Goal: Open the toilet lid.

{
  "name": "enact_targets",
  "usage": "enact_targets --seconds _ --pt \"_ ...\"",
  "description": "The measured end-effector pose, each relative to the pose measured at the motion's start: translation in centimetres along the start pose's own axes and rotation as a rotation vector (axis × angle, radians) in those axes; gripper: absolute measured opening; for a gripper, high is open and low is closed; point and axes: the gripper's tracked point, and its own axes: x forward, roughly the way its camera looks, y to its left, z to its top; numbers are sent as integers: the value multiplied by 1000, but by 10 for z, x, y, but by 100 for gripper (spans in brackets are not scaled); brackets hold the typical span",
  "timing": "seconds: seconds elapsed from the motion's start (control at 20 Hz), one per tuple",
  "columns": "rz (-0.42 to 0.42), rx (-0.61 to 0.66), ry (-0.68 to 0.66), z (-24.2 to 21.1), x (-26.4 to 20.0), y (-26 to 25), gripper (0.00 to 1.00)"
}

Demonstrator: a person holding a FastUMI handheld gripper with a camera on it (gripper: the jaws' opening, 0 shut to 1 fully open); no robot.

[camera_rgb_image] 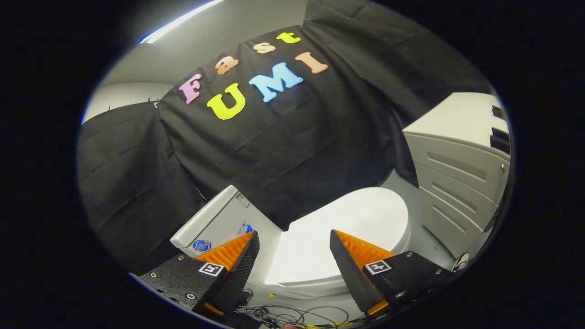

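One toilet (pixel 320 242) — one cabinet (pixel 461 173) — two fingers (pixel 237 265).

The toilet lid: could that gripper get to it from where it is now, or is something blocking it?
Probably yes. The gripper is open, its fingers apart, and the closed toilet lid lies just ahead of them with nothing in between. The tank sits off to one side and the cables lie on the floor below.

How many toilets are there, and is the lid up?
1. The toilet sits just beyond the open gripper, its lid down, its tank by the black cloth wall; a white cabinet stands beside it.
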Motion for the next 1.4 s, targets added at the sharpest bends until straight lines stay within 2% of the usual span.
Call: enact_targets --seconds 0.2,0.45,0.7,1.05,1.25,1.4 --pt "-34 126 63 -48 6 -36 96" --pt "-80 152 148 -88 10 -80 96" --pt "-127 200 192 -107 11 -123 96" --pt "-179 340 200 -123 18 -177 94" --pt "-163 430 188 -131 31 -187 91" --pt "-129 482 154 -126 41 -188 82"
